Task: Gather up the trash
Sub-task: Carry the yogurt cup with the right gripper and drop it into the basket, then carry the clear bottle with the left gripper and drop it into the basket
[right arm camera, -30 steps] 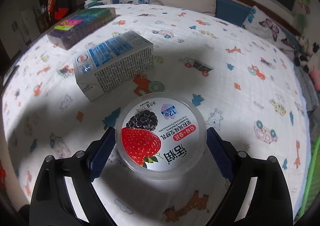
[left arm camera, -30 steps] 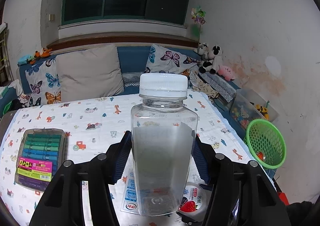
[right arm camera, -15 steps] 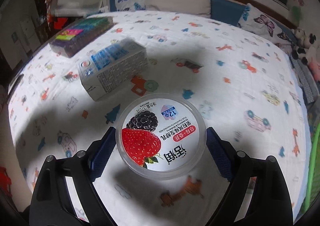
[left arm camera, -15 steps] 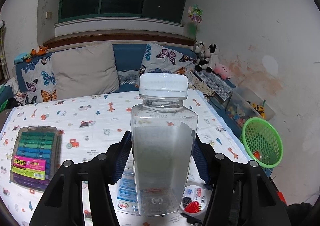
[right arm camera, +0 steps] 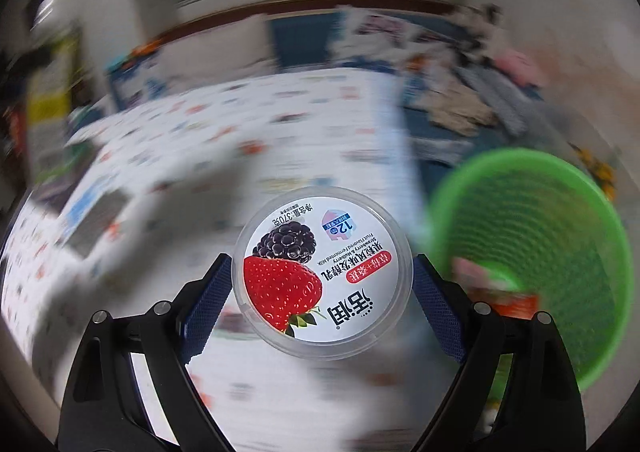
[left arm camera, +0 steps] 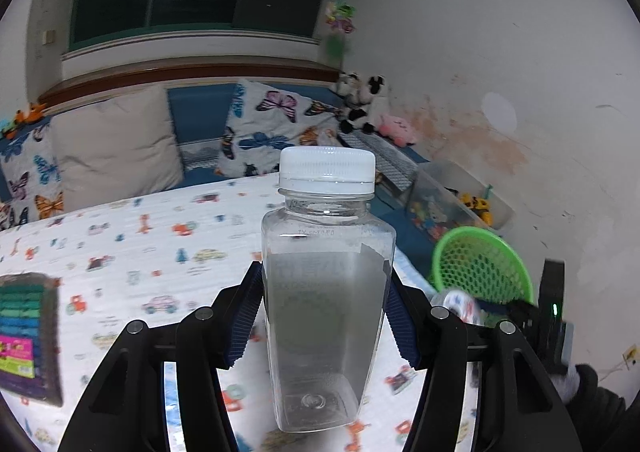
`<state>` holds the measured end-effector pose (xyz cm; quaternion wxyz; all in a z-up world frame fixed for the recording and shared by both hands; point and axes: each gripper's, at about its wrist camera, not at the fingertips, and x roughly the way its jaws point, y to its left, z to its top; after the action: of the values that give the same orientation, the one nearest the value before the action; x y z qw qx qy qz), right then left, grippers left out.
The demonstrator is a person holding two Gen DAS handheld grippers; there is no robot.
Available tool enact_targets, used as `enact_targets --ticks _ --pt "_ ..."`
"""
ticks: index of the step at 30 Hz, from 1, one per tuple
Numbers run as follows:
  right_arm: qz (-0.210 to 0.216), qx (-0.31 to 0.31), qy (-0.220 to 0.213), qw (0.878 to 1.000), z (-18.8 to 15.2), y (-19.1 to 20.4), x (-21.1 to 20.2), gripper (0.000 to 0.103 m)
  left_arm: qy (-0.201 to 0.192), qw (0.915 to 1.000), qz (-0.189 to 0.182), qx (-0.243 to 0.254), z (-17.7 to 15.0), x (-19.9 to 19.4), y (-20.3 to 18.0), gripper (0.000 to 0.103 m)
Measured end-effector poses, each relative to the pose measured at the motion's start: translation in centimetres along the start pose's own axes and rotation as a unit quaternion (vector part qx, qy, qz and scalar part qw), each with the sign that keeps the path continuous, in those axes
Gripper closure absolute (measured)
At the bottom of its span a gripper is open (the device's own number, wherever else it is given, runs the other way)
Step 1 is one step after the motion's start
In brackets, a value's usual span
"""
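A bench [left arm camera: 132,236] covered with a white cloth printed with small vehicles and animals fills the lower part of both views, with cushions and a dark window behind it. Off its right edge stands a green mesh basket [right arm camera: 532,252], which looks like the place for the trash; something red and pale already lies in its bottom, too blurred to name. On the bench a flat case of coloured pens [left arm camera: 24,332] lies at the far left, and a blue-and-white carton [right arm camera: 96,220] lies smeared by motion blur in the right wrist view.

As a judgement, the task is midway: two pieces are in hand and neither is in the basket yet, and the carton is yet to be collected.

The left claw [left arm camera: 326,316] is set at a middling width, both ribbed blue pads pressed on the sides of a clear plastic bottle [left arm camera: 326,292] with a white cap, held upright above the bench. The right claw [right arm camera: 322,300] is spread wider around a round yogurt cup [right arm camera: 322,272] with a strawberry and mulberry lid, gripped at its rim, lid toward the camera, just beside the basket's mouth and apparently heading for it.
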<state>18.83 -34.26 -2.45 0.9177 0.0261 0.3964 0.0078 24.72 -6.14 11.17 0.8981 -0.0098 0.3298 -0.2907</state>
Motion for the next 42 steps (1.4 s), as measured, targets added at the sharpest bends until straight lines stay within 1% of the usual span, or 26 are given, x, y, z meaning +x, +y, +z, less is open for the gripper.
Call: enact_targets --ticks 3,5,9,11,13,18,23,30,33,36,42 --pt "-0.047 0.03 0.015 0.998 0.1 -5.4 0.7 0.015 0.005 0.9999 -0.011 0.009 0.5 1.2 -1.8 0.047" --pt "-0.068 0.051 0.03 0.996 0.1 -8.5 1.4 0.015 0.009 0.9997 -0.017 0.014 0.7 1.9 -2.8 0.047" --pt "-0.08 0.084 0.066 0.991 -0.4 -12.6 3.5 0.015 0.016 0.9992 -0.03 0.023 1.0 3.6 -4.7 0.047" --pt "-0.093 0.085 0.075 0.989 -0.9 -13.4 4.2 0.015 0.021 0.9988 -0.036 0.028 1.1 4.3 -5.6 0.047" --pt "-0.086 0.092 0.086 0.988 -1.4 -13.9 4.9 0.015 0.026 0.9983 -0.04 0.032 1.2 5.0 -6.3 0.047" --pt "-0.084 0.089 0.107 0.987 -2.3 -14.0 6.3 0.015 0.037 0.9968 -0.054 0.045 1.3 6.6 -8.0 0.047" --pt "-0.076 0.099 0.106 0.987 -2.2 -13.9 6.3 0.014 0.046 0.9949 -0.072 0.052 1.3 8.2 -10.0 0.047" --pt "-0.054 0.114 0.09 0.988 -2.2 -14.4 5.1 0.011 0.057 0.9926 -0.088 0.062 1.6 10.1 -12.2 0.047" --pt "-0.055 0.116 0.078 0.989 -2.1 -14.6 4.3 0.011 0.059 0.9915 -0.094 0.068 1.6 10.6 -13.1 0.047" --pt "-0.052 0.117 0.064 0.99 -1.9 -14.8 3.1 0.011 0.063 0.9902 -0.101 0.072 1.6 11.5 -13.9 0.047" --pt "-0.053 0.13 0.021 0.99 -2.2 -15.8 -1.4 0.011 0.077 0.9864 -0.123 0.076 1.2 13.7 -16.6 0.047"
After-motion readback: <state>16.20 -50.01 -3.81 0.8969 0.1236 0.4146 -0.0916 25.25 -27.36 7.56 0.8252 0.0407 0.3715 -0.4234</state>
